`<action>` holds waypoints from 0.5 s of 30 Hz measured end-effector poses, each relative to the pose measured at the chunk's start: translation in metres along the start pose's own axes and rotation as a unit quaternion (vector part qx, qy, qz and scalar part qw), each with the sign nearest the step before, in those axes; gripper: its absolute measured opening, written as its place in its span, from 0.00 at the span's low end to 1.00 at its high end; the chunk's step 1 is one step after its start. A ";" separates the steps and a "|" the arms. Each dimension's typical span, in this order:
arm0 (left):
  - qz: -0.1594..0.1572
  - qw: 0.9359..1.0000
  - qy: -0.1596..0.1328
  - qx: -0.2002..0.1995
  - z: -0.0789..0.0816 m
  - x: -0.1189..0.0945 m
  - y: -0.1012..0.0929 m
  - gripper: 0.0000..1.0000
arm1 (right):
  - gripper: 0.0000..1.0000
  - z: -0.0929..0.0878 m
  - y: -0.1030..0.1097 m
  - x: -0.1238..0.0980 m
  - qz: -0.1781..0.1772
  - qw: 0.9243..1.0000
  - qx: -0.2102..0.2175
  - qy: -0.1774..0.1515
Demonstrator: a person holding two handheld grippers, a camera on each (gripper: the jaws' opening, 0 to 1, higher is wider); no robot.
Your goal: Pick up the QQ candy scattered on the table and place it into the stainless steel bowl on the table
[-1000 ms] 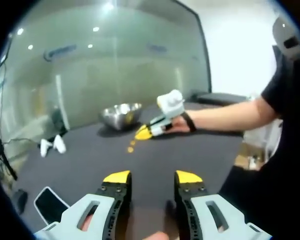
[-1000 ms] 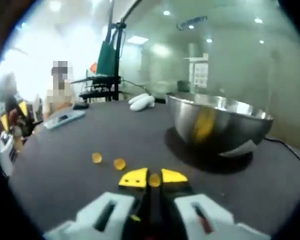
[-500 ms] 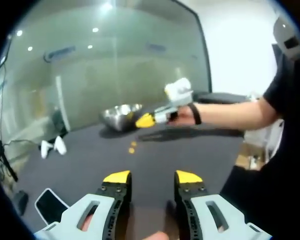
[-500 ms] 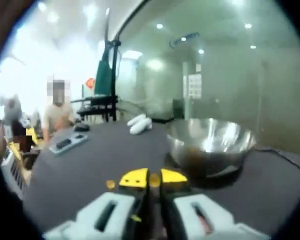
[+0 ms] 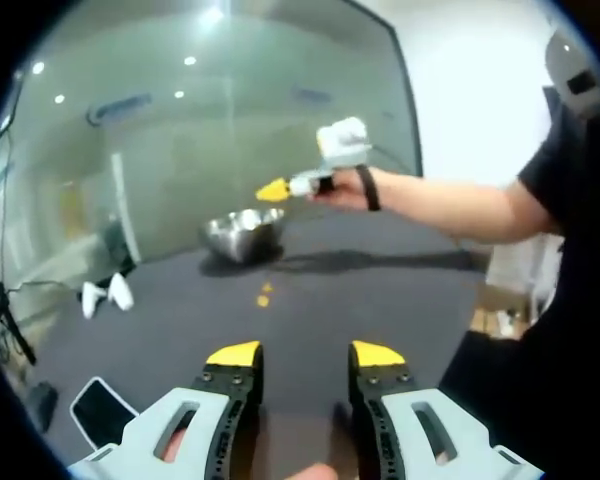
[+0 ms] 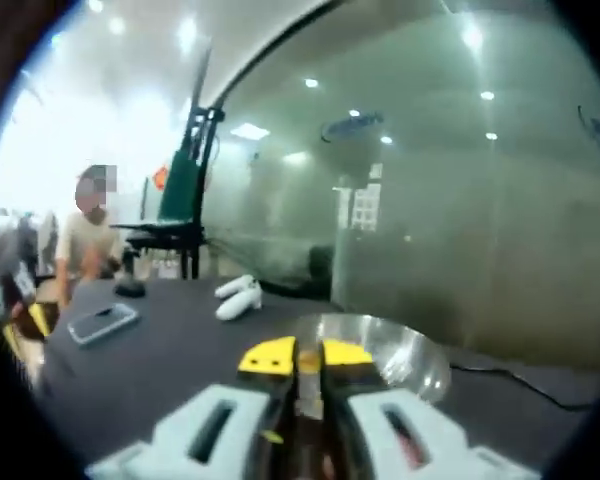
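In the left gripper view, the stainless steel bowl (image 5: 242, 232) stands on the dark table (image 5: 310, 310) at the far side. Two orange QQ candies (image 5: 264, 293) lie on the table in front of it. My right gripper (image 5: 273, 189) hangs in the air above the bowl, held by a person's outstretched arm. My left gripper (image 5: 305, 354) is open and empty, low over the near table. In the right gripper view, my right gripper (image 6: 307, 356) is shut on an orange QQ candy (image 6: 308, 362), with the bowl (image 6: 385, 350) just below and beyond its tips.
Two white controllers (image 5: 105, 293) and a phone (image 5: 98, 405) lie on the table's left part; these also appear as controllers (image 6: 236, 296) and phone (image 6: 102, 321). A glass wall (image 5: 230, 130) stands behind the table. A seated person (image 6: 80, 240) is at the far side.
My right gripper has risen from the table with the candy and moved over the bowl. The left gripper has stayed still.
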State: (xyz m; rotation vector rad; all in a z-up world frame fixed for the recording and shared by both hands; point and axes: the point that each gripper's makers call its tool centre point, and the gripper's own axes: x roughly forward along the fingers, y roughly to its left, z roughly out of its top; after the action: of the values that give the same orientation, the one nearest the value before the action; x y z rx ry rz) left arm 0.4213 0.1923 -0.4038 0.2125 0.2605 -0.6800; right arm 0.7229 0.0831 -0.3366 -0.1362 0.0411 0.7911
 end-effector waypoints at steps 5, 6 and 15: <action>0.007 1.000 -0.001 0.004 0.003 -0.003 0.004 0.36 | 0.09 0.002 -0.018 0.015 -0.019 1.000 0.004 0.015; 0.008 1.000 -0.001 0.004 0.003 -0.003 0.004 0.36 | 0.09 0.004 -0.021 0.018 -0.022 1.000 0.002 0.016; 0.011 1.000 -0.004 0.007 0.009 -0.001 0.005 0.36 | 0.09 0.011 -0.037 0.029 -0.045 0.999 0.007 -0.001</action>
State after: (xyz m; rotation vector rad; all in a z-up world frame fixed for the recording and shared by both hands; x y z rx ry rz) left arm 0.4255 0.1941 -0.3947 0.2246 0.2450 -0.6602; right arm 0.7691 0.0793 -0.3242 -0.1230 0.0393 0.7017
